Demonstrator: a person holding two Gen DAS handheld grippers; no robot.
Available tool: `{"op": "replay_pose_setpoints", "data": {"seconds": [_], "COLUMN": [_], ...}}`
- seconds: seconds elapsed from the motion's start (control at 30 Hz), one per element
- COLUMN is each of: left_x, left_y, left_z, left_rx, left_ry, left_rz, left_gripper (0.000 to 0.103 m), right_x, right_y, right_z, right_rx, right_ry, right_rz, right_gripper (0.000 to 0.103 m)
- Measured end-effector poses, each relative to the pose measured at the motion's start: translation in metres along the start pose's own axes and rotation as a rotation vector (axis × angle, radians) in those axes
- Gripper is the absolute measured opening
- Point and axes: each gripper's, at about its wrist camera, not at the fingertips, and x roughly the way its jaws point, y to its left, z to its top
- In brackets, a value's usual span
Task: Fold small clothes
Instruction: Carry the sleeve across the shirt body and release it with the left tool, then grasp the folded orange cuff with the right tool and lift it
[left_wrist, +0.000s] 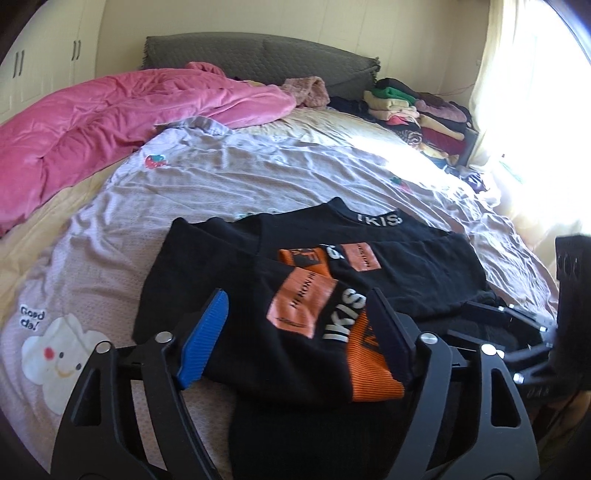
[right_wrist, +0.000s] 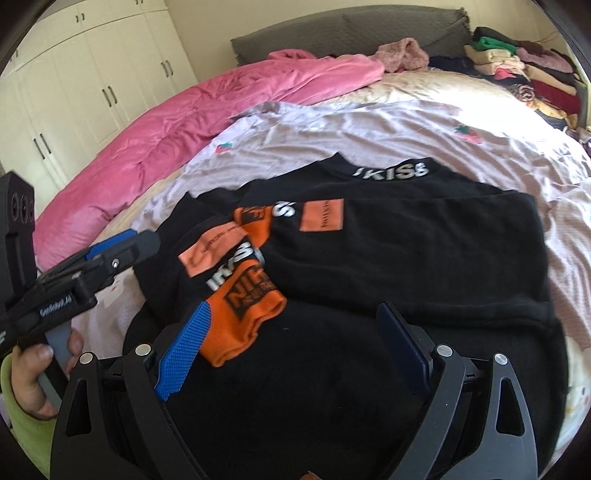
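A black sweatshirt (left_wrist: 406, 269) with orange patches and white "IKISS" lettering lies on the bed, also in the right wrist view (right_wrist: 406, 258). Both sleeves are folded across its front, and an orange cuff (right_wrist: 243, 317) points toward me. My left gripper (left_wrist: 295, 332) is open and empty over the folded sleeve near the shirt's left side; it also shows in the right wrist view (right_wrist: 122, 247). My right gripper (right_wrist: 295, 347) is open and empty just above the shirt's near hem, its left pad beside the orange cuff. It shows at the right edge of the left wrist view (left_wrist: 517, 325).
The shirt rests on a lilac sheet (left_wrist: 184, 206) with cartoon prints. A pink quilt (left_wrist: 92, 122) is bunched at the back left. A stack of folded clothes (left_wrist: 417, 110) sits at the back right by the grey headboard (left_wrist: 258, 55). White wardrobes (right_wrist: 92, 74) stand at the left.
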Motion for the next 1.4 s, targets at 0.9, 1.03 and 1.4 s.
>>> {"op": "replay_pose_setpoints", "data": {"seconds": [0.9,1.03,1.4], "left_x": [-0.005,-0.006,-0.009], "left_y": [0.045,0.045,0.046], "left_z": [0.008,0.009,0.01], "left_rx": [-0.112,-0.112,-0.106], "left_ry": [-0.047,-0.046,-0.063], "left_rz": [0.077,0.078,0.069], "left_gripper": [0.085,0.085,0.085], "right_x": [0.04,0.018,-0.033], "right_y": [0.037,0.029,-0.016], "right_z": [0.021,0.036,0.057], "right_rx": [-0.057,-0.067,-0.066], "right_ry": [0.024,-0.035,-0.146], "right_rz": [0.147,0.137,0.005], "right_gripper": [0.005,0.005,0.005]}}
